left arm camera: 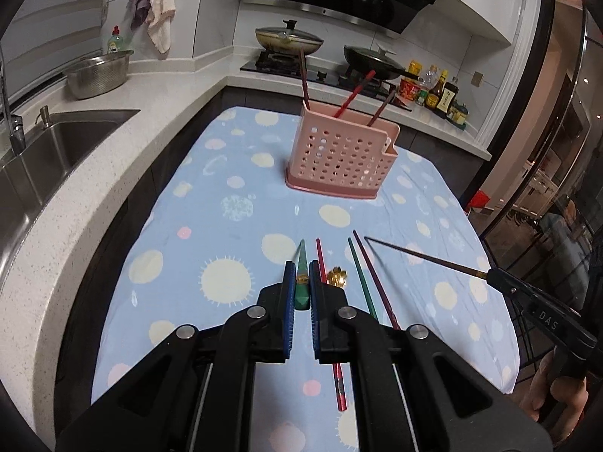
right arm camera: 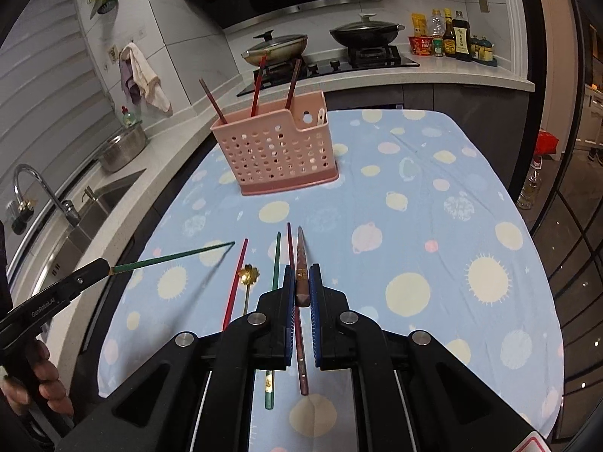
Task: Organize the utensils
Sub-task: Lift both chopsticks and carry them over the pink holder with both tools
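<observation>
Perforated pink plastic utensil holder (left arm camera: 339,158): matt. Blue dotted cotton-like tablecloth (left arm camera: 211,203): soft, faintly creased. Steel sink (left arm camera: 56,150) and ribbed metal bowl (left arm camera: 98,75): brushed sheen. Speckled stone-look countertop (left arm camera: 75,226): smooth. Gold flower-headed spoon (right arm camera: 248,275): glossy metal.

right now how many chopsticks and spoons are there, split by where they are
chopsticks in pink basket: 3
chopsticks on cloth: 3
held, green chopstick in left gripper, brown chopstick in right gripper: 2
spoons, gold and white: 2
total: 10

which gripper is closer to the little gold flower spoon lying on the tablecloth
Left. The left gripper, shut on a green chopstick, hangs just beside the gold spoon. The right gripper, shut on a brown chopstick, sits farther off, across the green and purple chopsticks lying between.
</observation>
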### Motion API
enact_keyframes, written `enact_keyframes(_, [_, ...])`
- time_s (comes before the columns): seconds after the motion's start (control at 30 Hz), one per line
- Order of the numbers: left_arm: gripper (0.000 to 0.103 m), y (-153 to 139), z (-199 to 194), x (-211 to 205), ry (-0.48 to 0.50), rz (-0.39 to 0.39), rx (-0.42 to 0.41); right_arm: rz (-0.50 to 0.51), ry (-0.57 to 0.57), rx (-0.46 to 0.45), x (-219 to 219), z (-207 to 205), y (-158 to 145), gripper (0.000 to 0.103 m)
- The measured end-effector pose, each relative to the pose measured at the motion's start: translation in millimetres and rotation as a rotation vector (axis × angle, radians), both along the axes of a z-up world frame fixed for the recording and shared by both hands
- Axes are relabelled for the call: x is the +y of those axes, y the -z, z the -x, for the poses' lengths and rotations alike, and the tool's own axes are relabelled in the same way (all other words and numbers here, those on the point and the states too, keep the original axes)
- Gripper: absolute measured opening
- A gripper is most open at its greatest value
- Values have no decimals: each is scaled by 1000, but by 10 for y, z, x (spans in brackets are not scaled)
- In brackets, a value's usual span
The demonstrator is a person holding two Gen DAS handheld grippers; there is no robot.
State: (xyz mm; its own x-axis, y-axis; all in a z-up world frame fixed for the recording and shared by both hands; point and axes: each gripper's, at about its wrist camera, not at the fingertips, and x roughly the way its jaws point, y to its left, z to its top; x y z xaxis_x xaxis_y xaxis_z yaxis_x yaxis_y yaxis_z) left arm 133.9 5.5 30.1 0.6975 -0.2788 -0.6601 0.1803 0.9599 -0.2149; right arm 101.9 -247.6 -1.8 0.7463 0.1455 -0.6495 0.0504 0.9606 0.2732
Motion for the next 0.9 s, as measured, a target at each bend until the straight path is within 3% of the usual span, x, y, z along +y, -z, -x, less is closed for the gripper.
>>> enact_keyframes(0.57, [7,-854,-543,-55,7,63,-180,-22,28,-169,-261,-377,-750,7])
enact_keyframes(0.9, [7,-1577,-969,-259,39,59,-349,-59,2,-314,-344,-936,-1391,7])
